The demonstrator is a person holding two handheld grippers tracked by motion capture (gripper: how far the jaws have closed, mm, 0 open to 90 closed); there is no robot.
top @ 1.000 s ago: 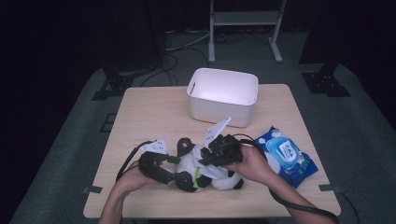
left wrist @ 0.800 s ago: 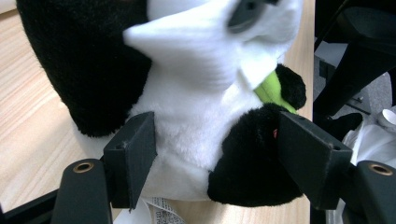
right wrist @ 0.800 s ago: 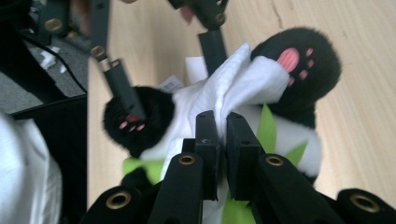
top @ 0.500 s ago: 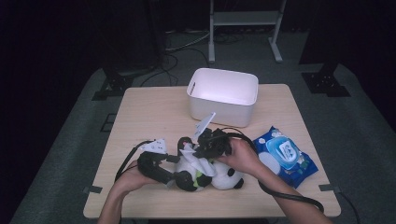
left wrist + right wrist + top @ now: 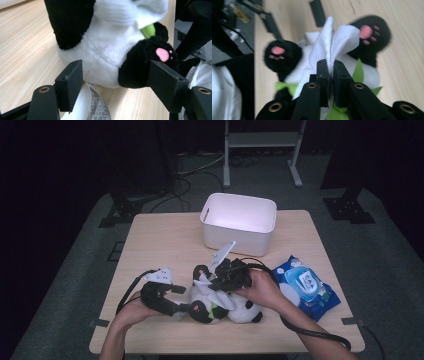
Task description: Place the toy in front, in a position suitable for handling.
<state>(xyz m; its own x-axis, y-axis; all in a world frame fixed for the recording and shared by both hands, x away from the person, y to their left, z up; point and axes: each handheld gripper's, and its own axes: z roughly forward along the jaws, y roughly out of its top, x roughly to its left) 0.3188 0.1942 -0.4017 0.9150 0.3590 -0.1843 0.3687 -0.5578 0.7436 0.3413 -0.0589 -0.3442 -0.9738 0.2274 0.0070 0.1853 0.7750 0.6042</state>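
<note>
The plush panda (image 5: 220, 302) lies near the table's (image 5: 160, 245) front edge, just left of the middle. The right gripper (image 5: 331, 65) has its jaws pinched tight on a white wipe (image 5: 337, 41), holding it over the toy's belly, apparently to wipe it. The left gripper (image 5: 113, 82) sits partly open with its jaws either side of a black paw (image 5: 147, 60), not visibly squeezing, probably steadying the toy. The blue wipes pack (image 5: 305, 287) waits at the right edge, handy for the right hand.

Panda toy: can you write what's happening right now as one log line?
right gripper: shut on white wet wipe | left gripper: jaws around black-and-white plush panda, contact unclear | panda: lying on light wooden table
</note>
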